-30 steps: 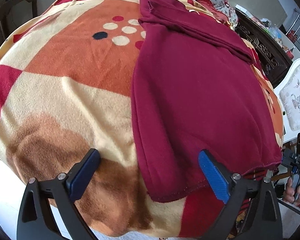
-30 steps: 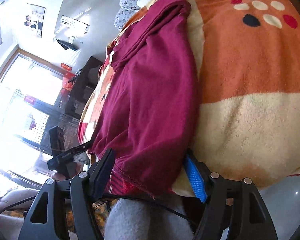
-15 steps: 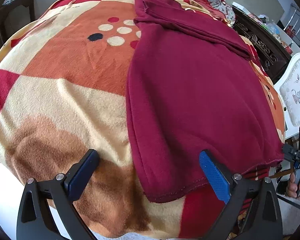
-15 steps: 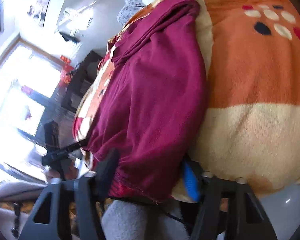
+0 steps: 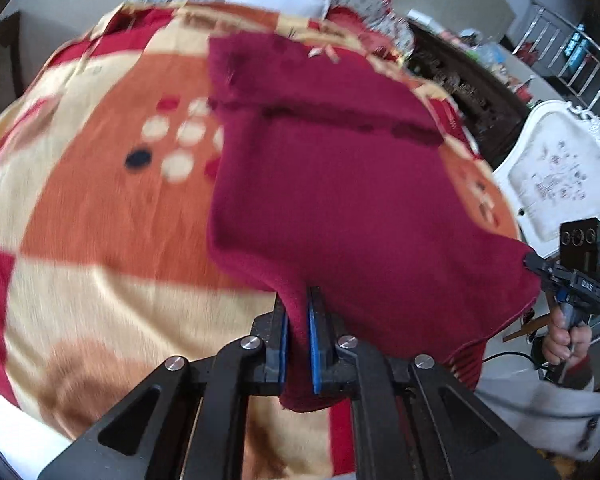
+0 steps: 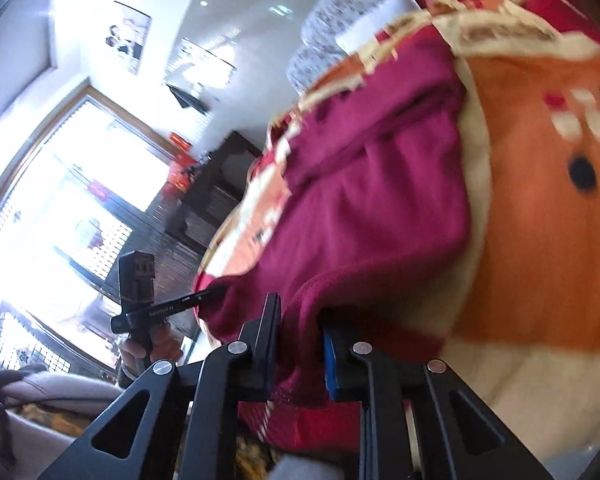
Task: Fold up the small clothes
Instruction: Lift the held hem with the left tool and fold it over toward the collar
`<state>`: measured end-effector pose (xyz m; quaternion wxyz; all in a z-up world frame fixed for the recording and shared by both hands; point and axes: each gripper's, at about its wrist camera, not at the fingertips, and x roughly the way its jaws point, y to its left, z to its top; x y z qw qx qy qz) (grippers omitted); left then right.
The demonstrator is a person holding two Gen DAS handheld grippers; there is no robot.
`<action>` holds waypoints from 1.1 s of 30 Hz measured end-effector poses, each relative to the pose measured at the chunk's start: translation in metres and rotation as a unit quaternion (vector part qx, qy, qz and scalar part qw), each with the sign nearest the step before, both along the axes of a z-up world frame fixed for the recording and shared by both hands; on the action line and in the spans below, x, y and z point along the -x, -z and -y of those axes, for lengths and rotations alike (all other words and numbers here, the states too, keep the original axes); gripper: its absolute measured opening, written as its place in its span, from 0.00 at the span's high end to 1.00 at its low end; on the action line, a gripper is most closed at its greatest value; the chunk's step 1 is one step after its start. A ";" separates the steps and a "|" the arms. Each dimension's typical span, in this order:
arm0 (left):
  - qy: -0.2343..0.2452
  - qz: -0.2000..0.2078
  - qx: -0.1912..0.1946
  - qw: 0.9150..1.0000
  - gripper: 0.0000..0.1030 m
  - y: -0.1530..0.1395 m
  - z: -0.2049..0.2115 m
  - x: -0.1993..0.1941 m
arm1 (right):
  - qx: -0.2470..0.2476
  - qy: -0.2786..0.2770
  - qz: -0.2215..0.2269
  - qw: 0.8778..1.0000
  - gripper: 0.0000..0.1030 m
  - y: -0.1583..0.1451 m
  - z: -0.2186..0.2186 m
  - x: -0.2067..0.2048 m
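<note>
Maroon garment (image 5: 340,200), hem pinched in both jaws, lies on an orange-and-cream patterned blanket (image 5: 100,220) near a bright window (image 6: 80,200).

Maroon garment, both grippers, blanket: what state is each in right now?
Maroon garment: near hem pinched at two corners and raised off the blanket, far part flat, top section folded over.
Left gripper: shut on the hem.
Right gripper: closing, hem bunched between its pads.
Blanket: spread flat under the garment.
</note>
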<state>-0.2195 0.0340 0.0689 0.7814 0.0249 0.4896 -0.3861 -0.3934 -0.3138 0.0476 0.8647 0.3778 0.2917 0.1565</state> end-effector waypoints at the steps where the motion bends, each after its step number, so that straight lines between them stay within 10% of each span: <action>1: 0.002 0.005 0.004 1.000 0.92 -0.005 0.003 -0.004 | 0.002 0.006 0.012 1.000 0.80 -0.008 0.005 -0.008; 15: -0.038 0.066 0.074 0.994 0.92 -0.084 0.075 -0.150 | 0.016 0.054 0.067 0.996 0.80 -0.066 0.098 -0.144; 26: -0.094 0.024 0.058 0.994 0.93 -0.037 0.141 -0.285 | -0.028 0.127 -0.022 0.991 0.80 -0.013 0.176 -0.265; 31: -0.105 -0.025 0.084 0.991 0.77 -0.031 0.144 -0.306 | -0.101 0.138 -0.047 0.984 0.76 0.000 0.197 -0.269; 33: -0.108 -0.022 0.088 0.990 0.59 -0.039 0.140 -0.307 | -0.087 0.154 -0.025 0.984 0.57 -0.013 0.198 -0.256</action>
